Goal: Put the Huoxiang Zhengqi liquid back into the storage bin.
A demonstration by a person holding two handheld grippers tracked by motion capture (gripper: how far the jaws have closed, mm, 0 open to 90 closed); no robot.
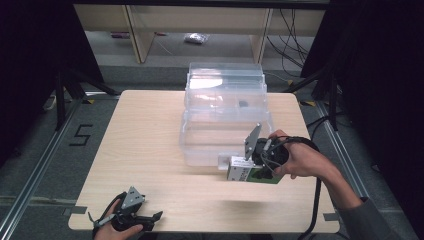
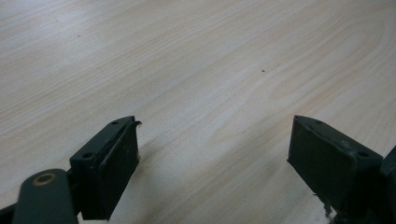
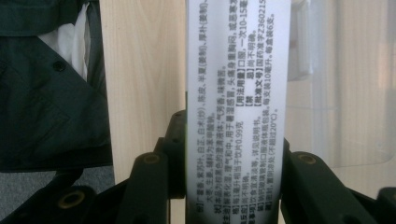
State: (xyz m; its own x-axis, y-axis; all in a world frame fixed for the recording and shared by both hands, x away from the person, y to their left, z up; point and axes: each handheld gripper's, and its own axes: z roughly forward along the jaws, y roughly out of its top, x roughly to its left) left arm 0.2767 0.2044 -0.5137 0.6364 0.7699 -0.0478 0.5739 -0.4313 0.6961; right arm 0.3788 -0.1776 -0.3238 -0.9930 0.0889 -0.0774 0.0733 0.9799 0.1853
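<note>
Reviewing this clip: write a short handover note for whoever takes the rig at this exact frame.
Right gripper: shut on the small printed box, held near the front wall of the clear plastic bin.
Left gripper: open, holding nothing, at the near left edge of the table.
Done: box picked up.
Left: probably placing the box in the bin; it is not inside yet.

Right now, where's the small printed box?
The printed box is clamped in the right gripper, at the table's right, just in front of the clear plastic bin.

One table (image 1: 150,145), one clear bin (image 1: 225,107), one box (image 1: 245,171), two grippers: left (image 1: 150,218), right (image 1: 260,155).
</note>
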